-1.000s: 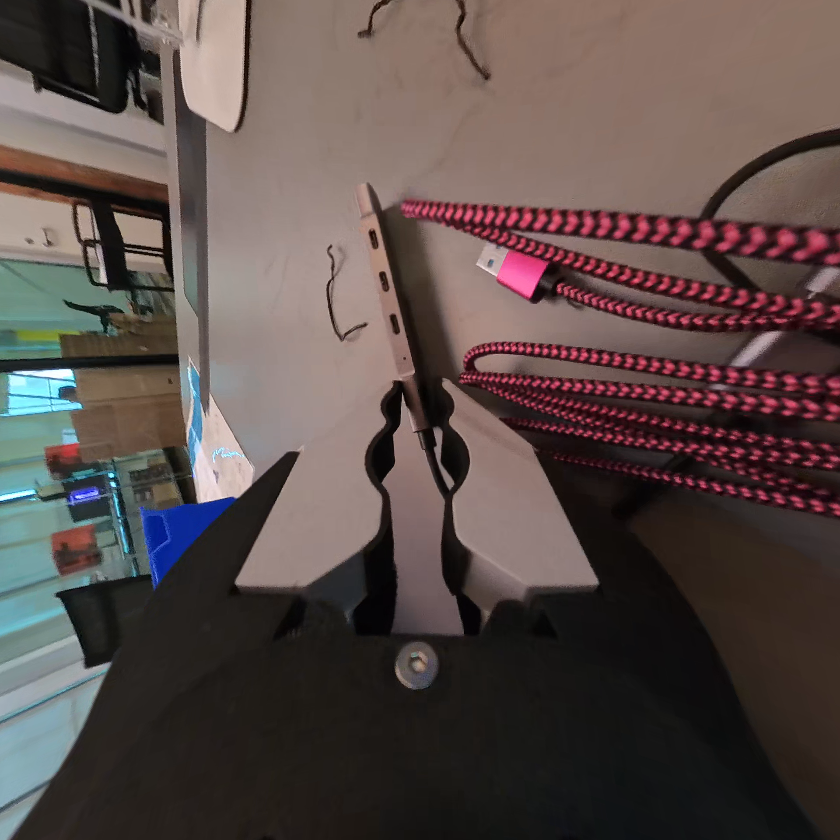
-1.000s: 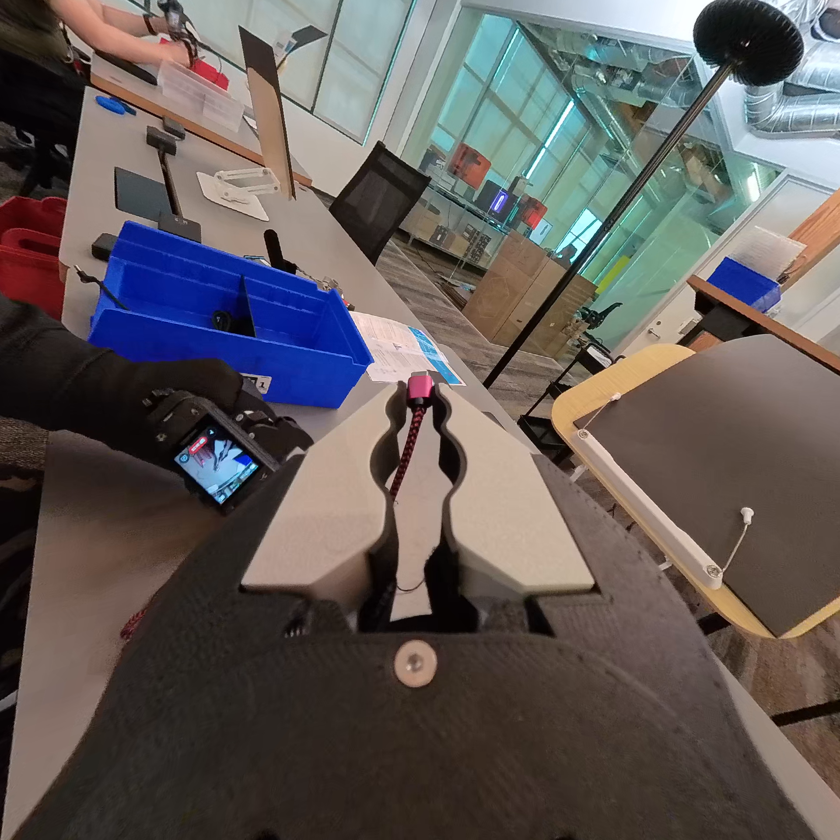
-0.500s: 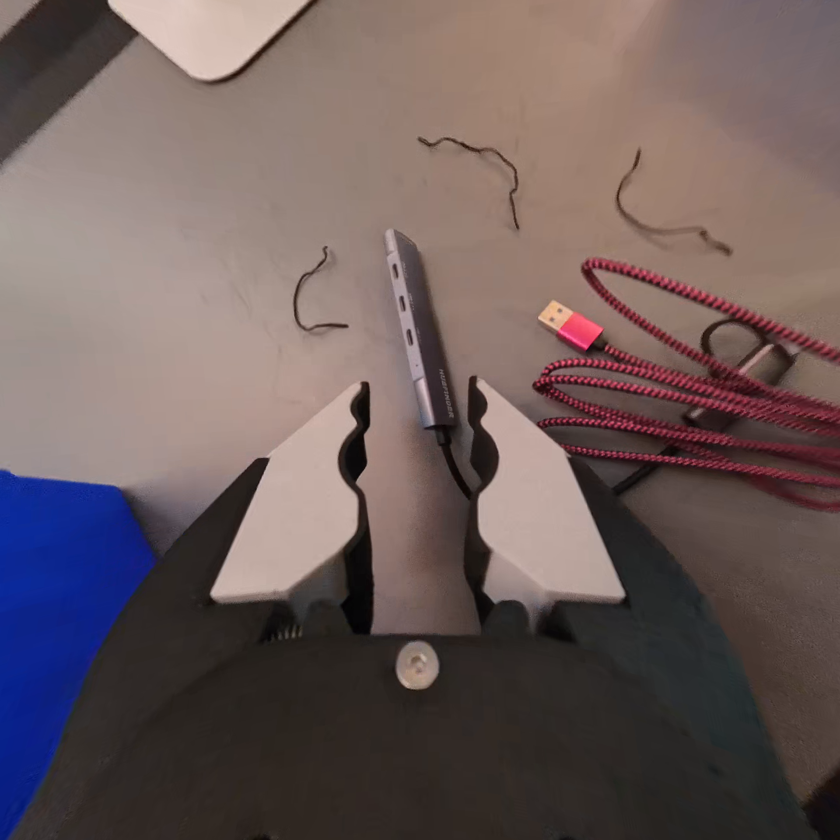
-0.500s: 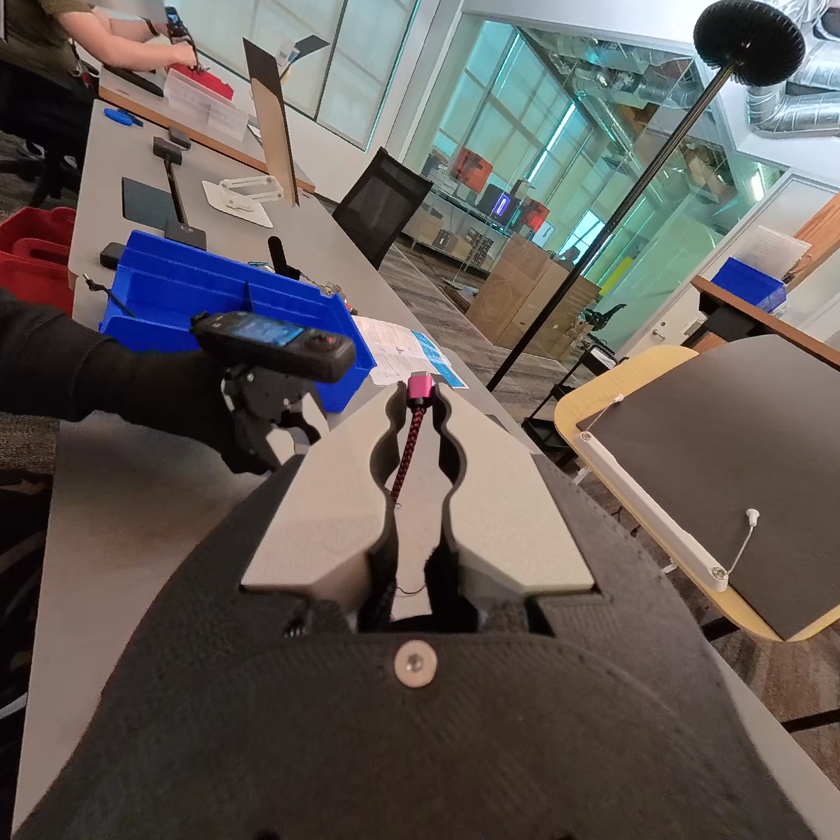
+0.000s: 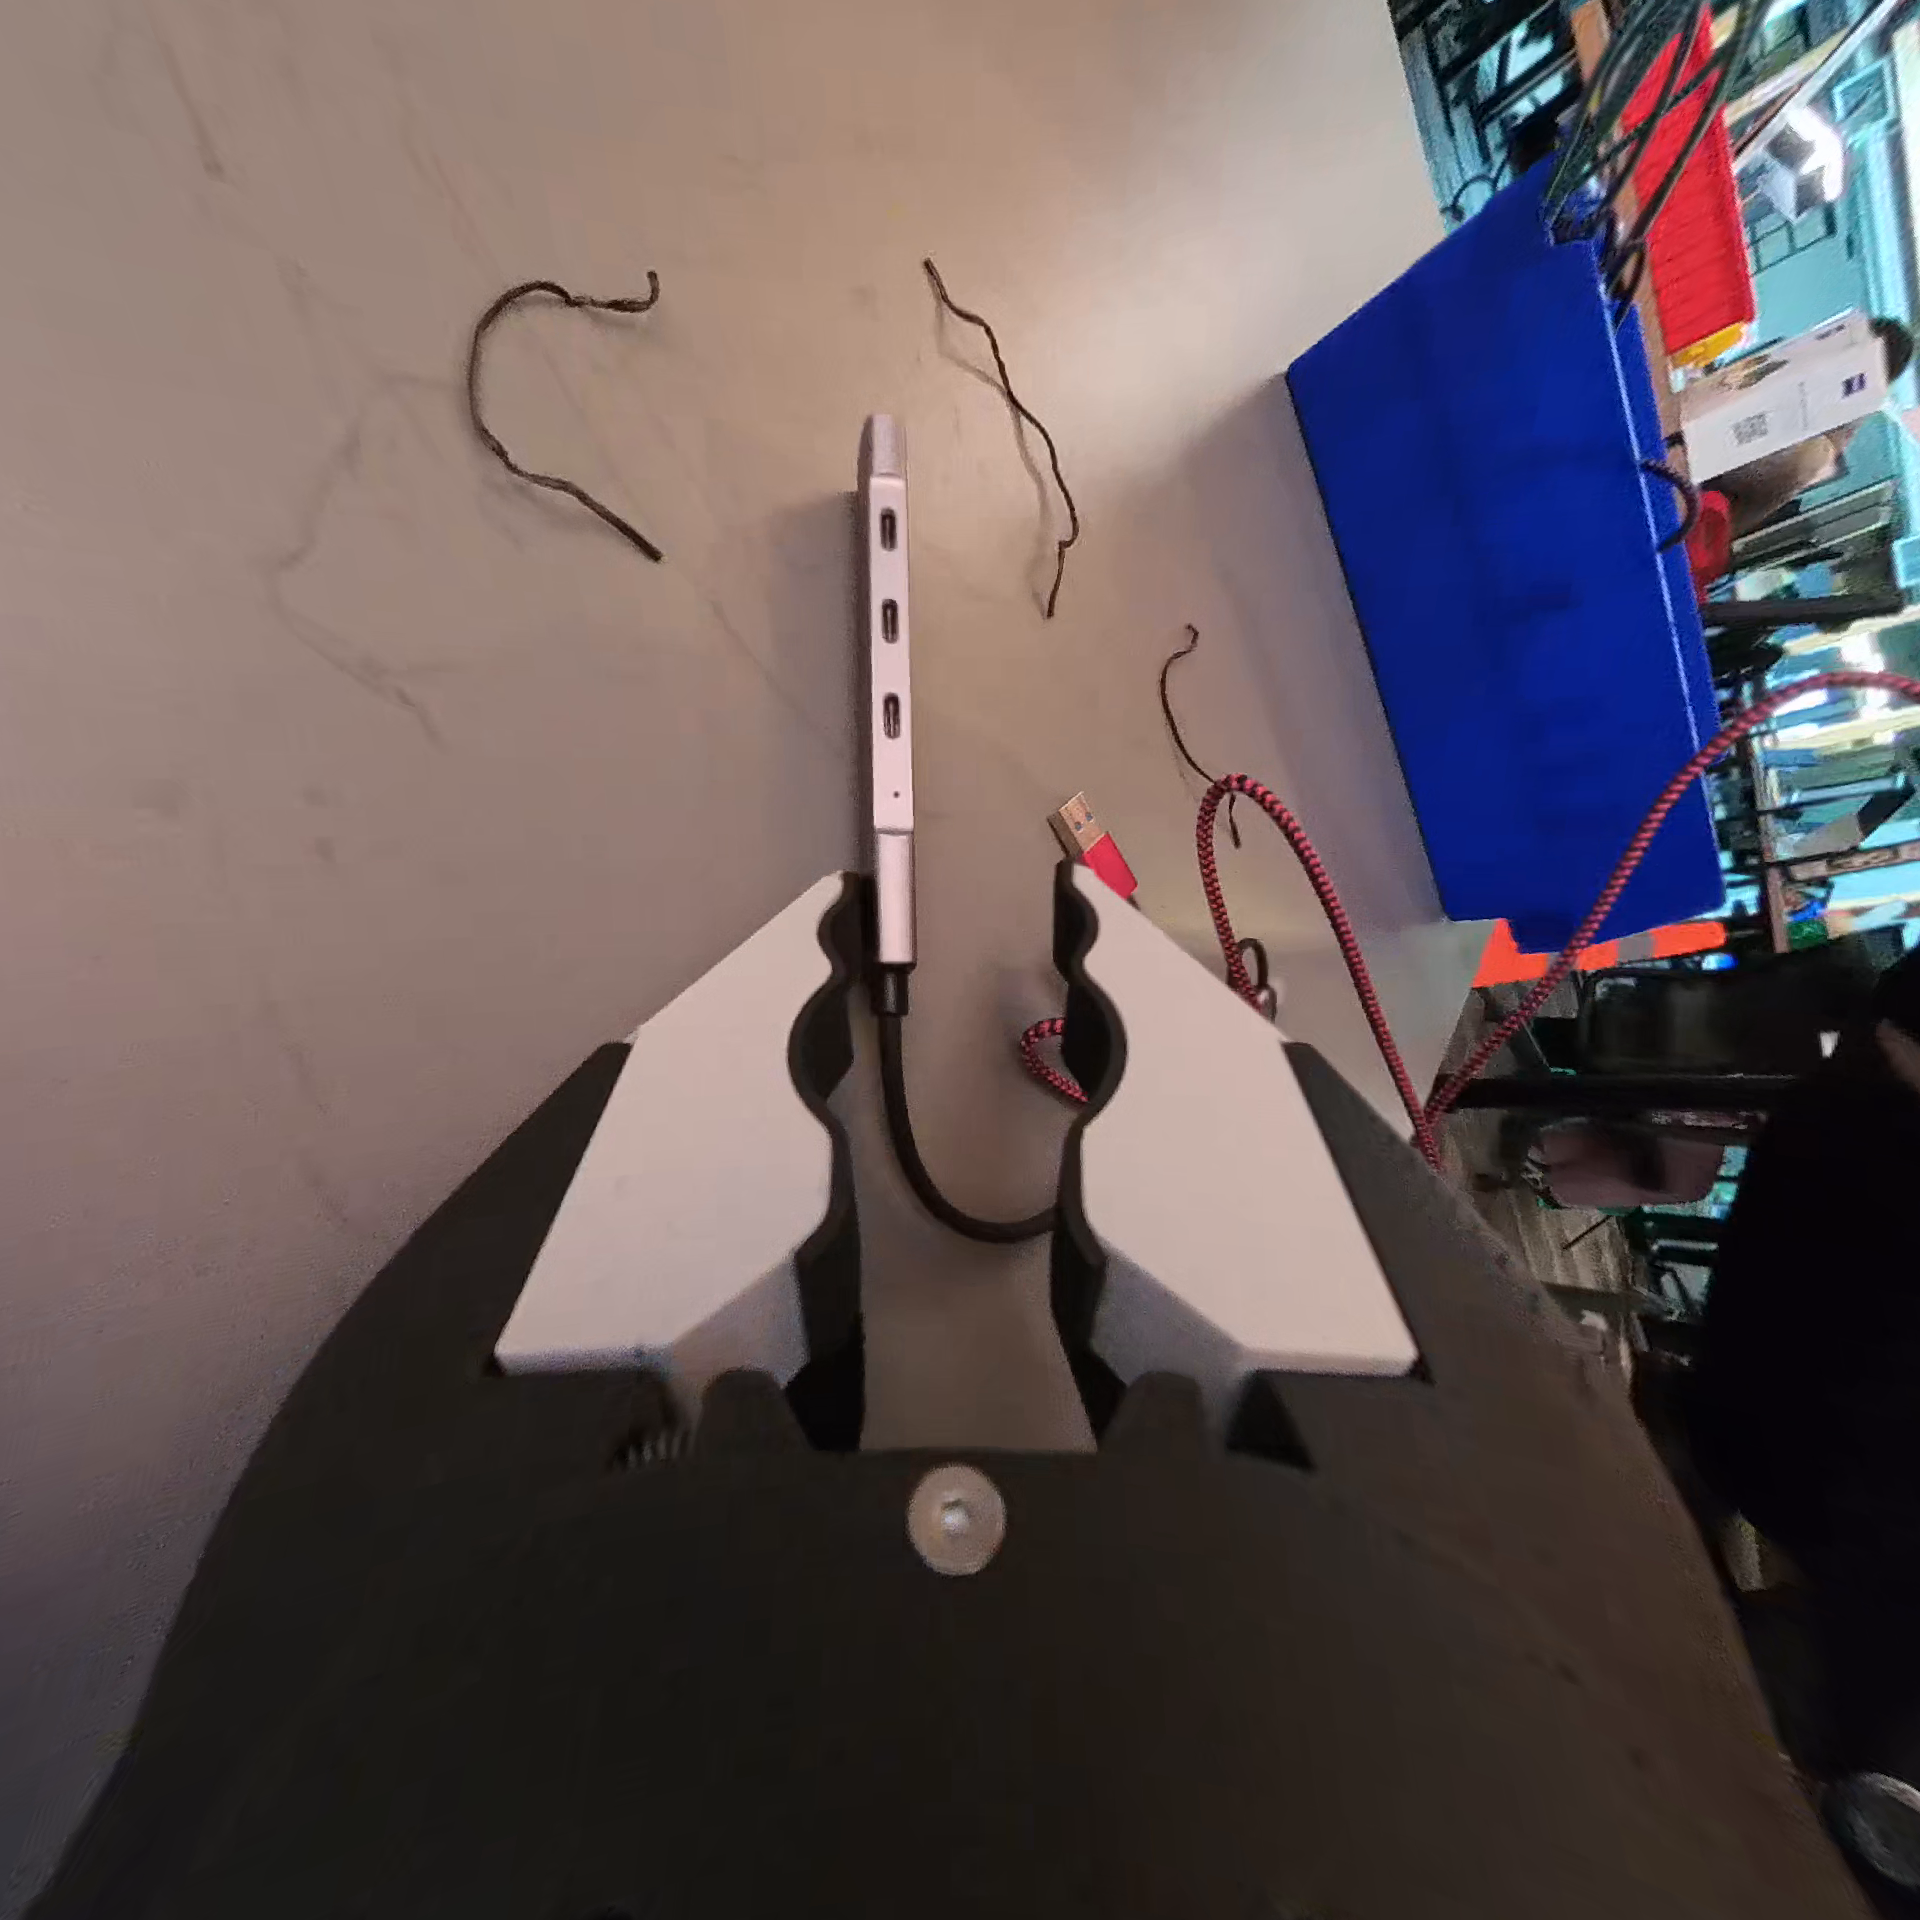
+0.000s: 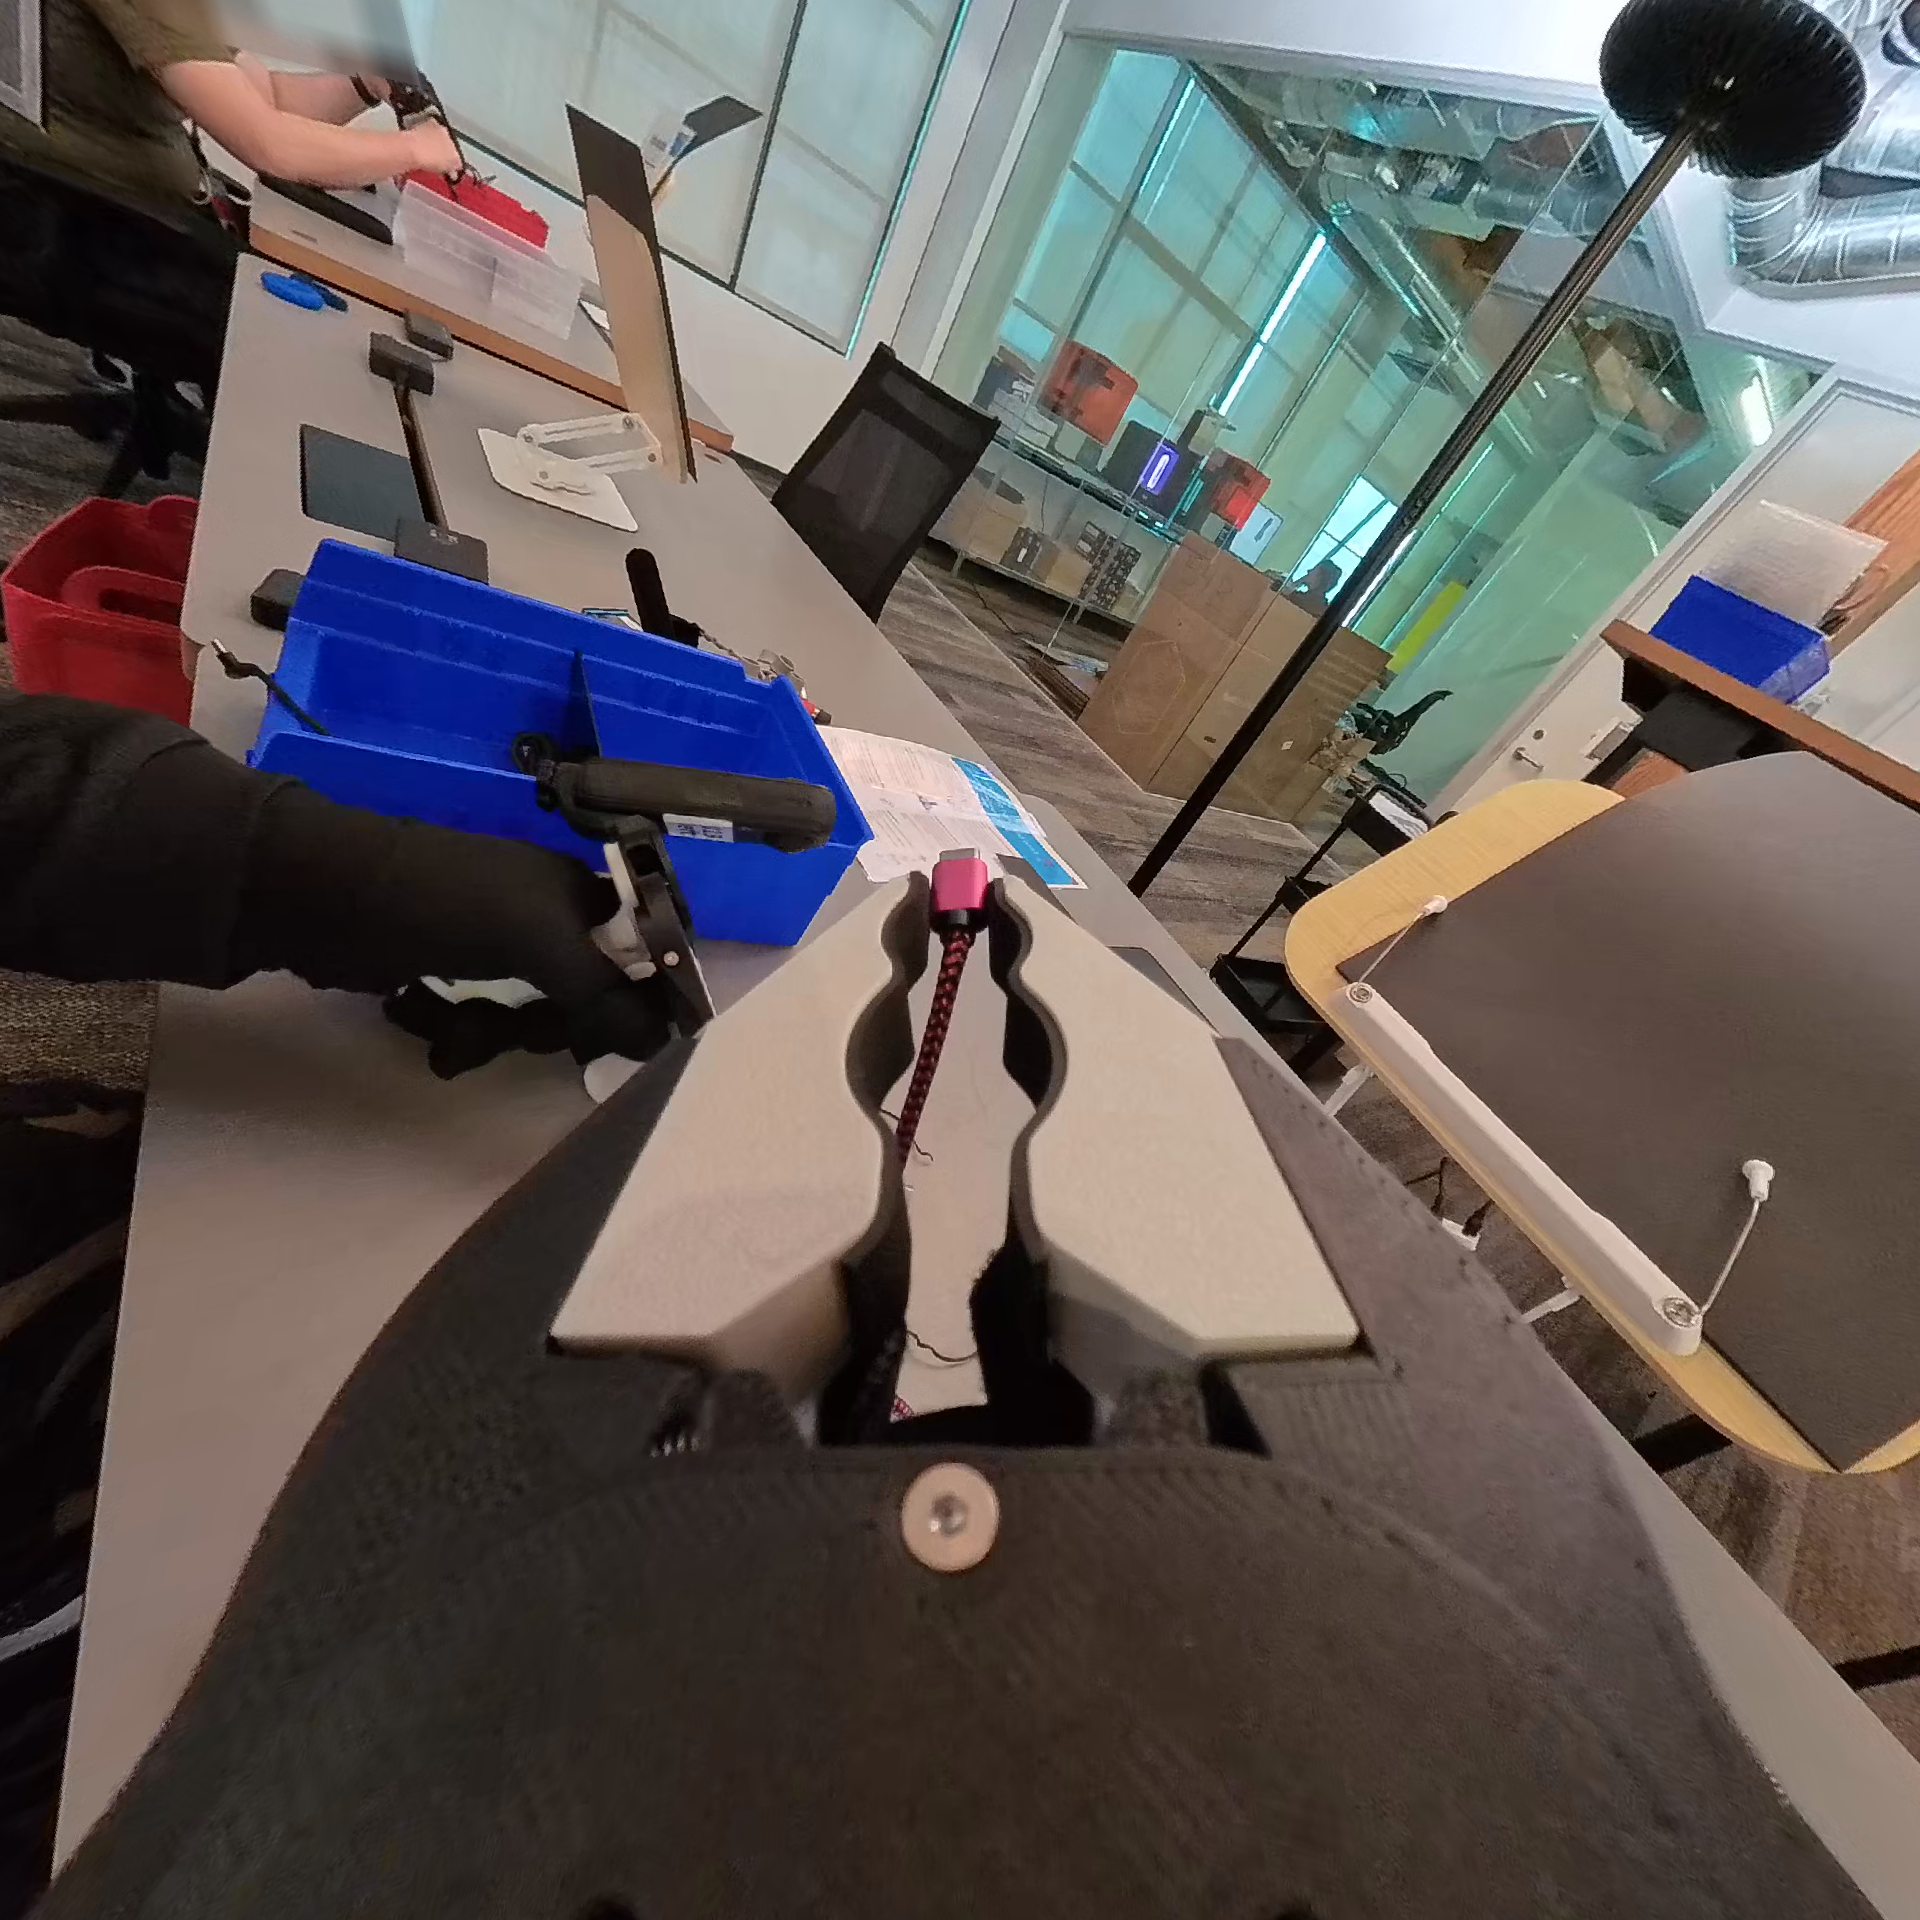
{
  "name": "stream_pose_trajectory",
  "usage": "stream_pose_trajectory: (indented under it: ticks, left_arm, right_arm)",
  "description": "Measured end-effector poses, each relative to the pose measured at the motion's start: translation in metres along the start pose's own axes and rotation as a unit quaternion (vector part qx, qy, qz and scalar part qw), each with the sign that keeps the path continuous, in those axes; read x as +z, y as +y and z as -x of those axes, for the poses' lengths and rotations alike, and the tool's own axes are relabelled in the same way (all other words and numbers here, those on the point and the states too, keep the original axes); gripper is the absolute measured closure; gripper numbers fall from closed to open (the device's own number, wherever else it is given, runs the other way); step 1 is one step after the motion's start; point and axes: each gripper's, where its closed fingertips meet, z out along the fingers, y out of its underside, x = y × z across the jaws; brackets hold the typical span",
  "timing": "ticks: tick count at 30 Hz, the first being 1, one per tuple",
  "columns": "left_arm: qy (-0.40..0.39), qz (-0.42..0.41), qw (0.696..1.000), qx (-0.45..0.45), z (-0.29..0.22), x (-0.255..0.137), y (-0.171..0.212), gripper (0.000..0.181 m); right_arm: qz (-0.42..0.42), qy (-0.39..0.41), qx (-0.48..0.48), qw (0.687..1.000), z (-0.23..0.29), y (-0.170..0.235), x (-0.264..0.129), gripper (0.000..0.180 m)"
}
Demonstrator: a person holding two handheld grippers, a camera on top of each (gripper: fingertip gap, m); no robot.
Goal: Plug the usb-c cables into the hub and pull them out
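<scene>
Left gripper (image 5: 956, 883) open, now straddling hub (image 5: 885, 665)'s tail, released since earlier; bare table (image 5: 312, 727) toward 9 o'clock. Right gripper (image 6: 961, 902) clamps pink cable (image 6: 935, 1029).

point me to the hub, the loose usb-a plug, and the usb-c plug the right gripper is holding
hub (image 5: 891, 665): left wrist view, on its port face at the middle port.
usb-a plug (image 5: 1093, 847): left wrist view, on its red shell by the metal tip.
usb-c plug (image 6: 958, 888): right wrist view, on its pink shell between the right gripper (image 6: 956, 902) tips.

Silver hub (image 5: 891, 665), red-black braided cable (image 5: 1236, 883)
</scene>
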Motion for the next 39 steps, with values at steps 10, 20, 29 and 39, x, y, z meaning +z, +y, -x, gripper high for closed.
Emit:
stream_pose_trajectory:
  ticks: [10,20,29,39]
  left_arm:
    - [-0.085,0.028,0.99,0.108,0.002,0.012,0.003,0.174]
    - [-0.397,0.024,0.829,0.393,0.005,-0.059,-0.075,0.174]
    - [-0.48,-0.035,0.744,0.463,-0.039,-0.154,-0.18,0.174]
    - [-0.5,-0.058,0.724,0.472,-0.047,-0.175,-0.202,0.174]
  right_arm:
    - [-0.001,-0.004,0.008,1.0,0.0,0.002,0.0,0.172]
    - [0.0,-0.004,0.014,1.0,0.0,0.006,0.002,0.172]
    - [0.0,0.003,0.011,1.0,-0.006,0.006,-0.002,0.172]
    - [0.002,0.049,-0.003,0.999,-0.03,-0.003,-0.022,0.171]
